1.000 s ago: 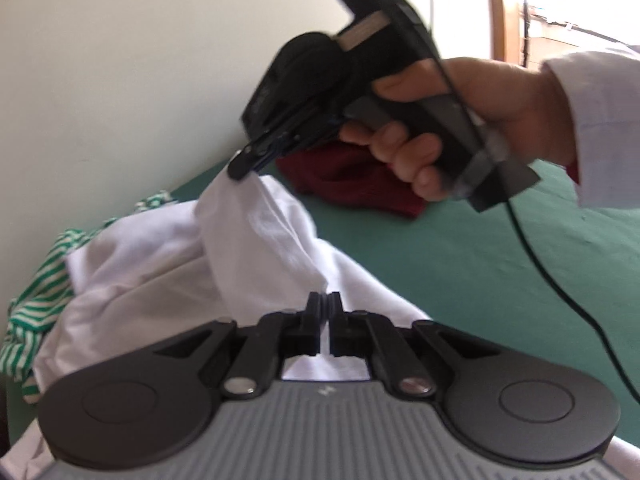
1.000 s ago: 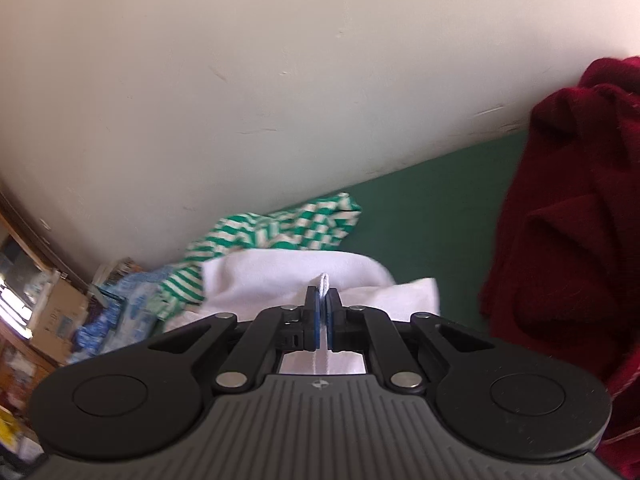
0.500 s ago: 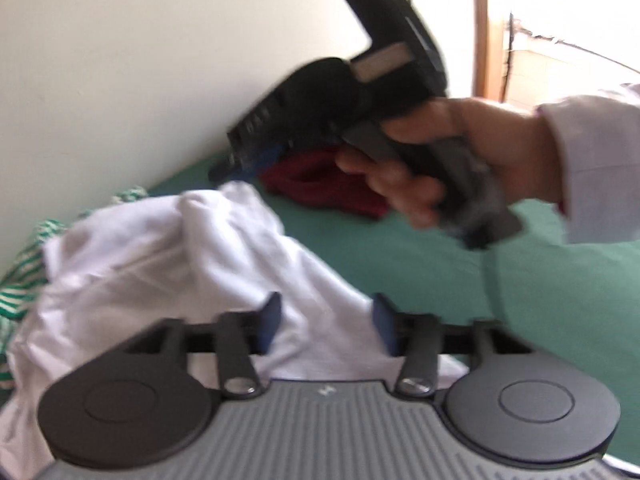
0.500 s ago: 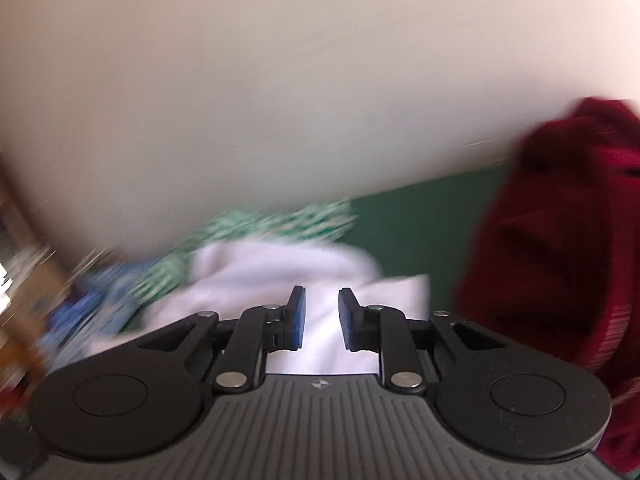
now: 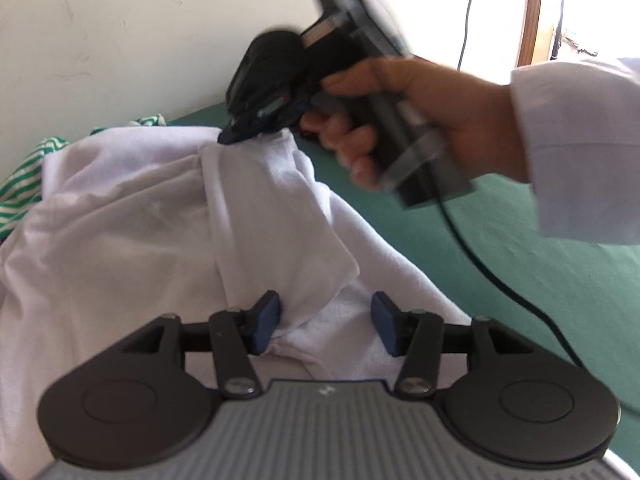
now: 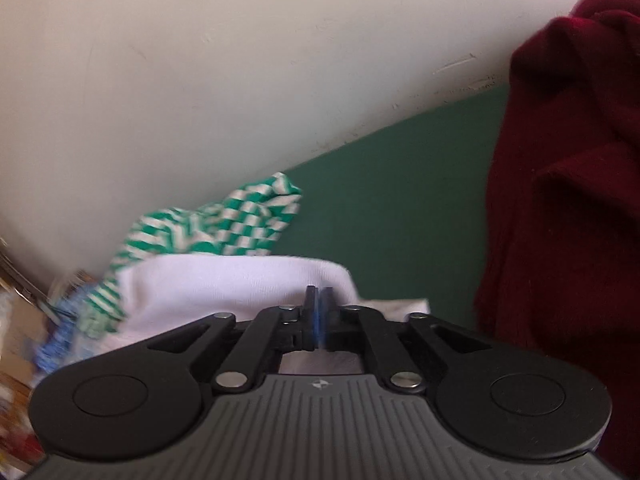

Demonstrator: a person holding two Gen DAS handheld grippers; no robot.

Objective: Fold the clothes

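Note:
A crumpled white garment lies heaped on the green surface. My left gripper is open, its blue pads straddling a raised fold of the white cloth. A person's hand holds my right gripper at the top ridge of the same garment. In the right wrist view the right gripper is shut, jaws pressed together at the edge of the white garment. The cloth rises in a peak to its tips.
A green-and-white striped garment lies behind the white one against the pale wall. A dark red garment is piled at the right. A black cable trails from the right gripper over the green surface. Blurred clutter sits at far left.
Both grippers let go of the white garment half a second ago. The right one has shut again on its top ridge; the left stays open and has dropped closer to the cloth.

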